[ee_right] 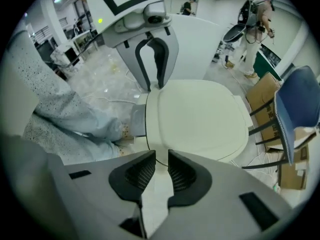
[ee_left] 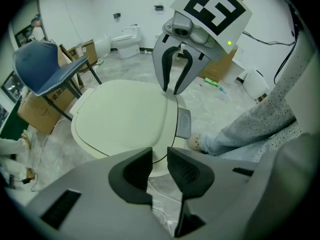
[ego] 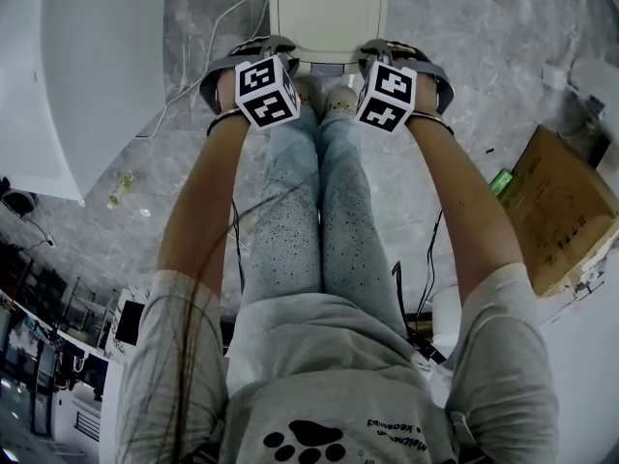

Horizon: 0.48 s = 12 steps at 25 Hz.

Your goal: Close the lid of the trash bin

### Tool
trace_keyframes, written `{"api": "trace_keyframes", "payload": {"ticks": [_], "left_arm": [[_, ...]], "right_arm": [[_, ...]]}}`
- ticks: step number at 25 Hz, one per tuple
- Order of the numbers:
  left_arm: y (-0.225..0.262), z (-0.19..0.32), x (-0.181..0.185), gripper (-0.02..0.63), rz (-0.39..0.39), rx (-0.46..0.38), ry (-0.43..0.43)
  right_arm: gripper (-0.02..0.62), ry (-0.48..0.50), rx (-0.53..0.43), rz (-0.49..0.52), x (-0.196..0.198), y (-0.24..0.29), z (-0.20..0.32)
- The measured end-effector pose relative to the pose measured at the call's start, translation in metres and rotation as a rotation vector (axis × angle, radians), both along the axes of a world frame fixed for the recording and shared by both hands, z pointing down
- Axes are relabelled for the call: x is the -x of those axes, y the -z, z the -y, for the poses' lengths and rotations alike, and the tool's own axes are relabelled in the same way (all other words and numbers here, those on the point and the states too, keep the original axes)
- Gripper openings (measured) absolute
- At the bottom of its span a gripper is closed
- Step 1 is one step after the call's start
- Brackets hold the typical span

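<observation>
The trash bin stands on the floor before the person's feet, its cream lid (ego: 329,8) lying flat and down on the body. A grey front tab (ee_left: 184,124) faces the shoes. My left gripper (ego: 286,66) and right gripper (ego: 371,64) both point steeply down over the lid's near edge, side by side. In the left gripper view my left gripper (ee_left: 159,166) shows a narrow gap with nothing between the pads, above the lid (ee_left: 125,119). The right gripper (ee_right: 161,169) looks the same above the lid (ee_right: 200,119). Each sees the other at the rim: right gripper (ee_left: 173,90), left gripper (ee_right: 154,87).
A blue chair (ee_left: 45,66) stands just beyond the bin. Cardboard boxes (ego: 561,211) and a green bottle (ego: 500,180) lie at the right, a white table (ego: 68,66) at the left. Cables run over the marble floor. People stand far back (ee_right: 255,19).
</observation>
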State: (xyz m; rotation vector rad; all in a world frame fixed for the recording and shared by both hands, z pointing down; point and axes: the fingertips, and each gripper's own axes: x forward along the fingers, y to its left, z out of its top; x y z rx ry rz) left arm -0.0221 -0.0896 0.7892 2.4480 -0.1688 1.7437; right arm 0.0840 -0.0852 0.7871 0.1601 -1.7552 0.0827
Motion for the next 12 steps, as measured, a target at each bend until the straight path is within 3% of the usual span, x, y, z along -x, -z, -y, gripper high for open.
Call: {"api": "trace_keyframes", "payload": {"ticks": [12], "left_arm": [[0.069, 0.001, 0.001, 0.058, -0.008, -0.055, 0.000]], "right_arm": [[0.074, -0.016, -0.125, 0.043, 0.020, 0.077, 0.003]]}}
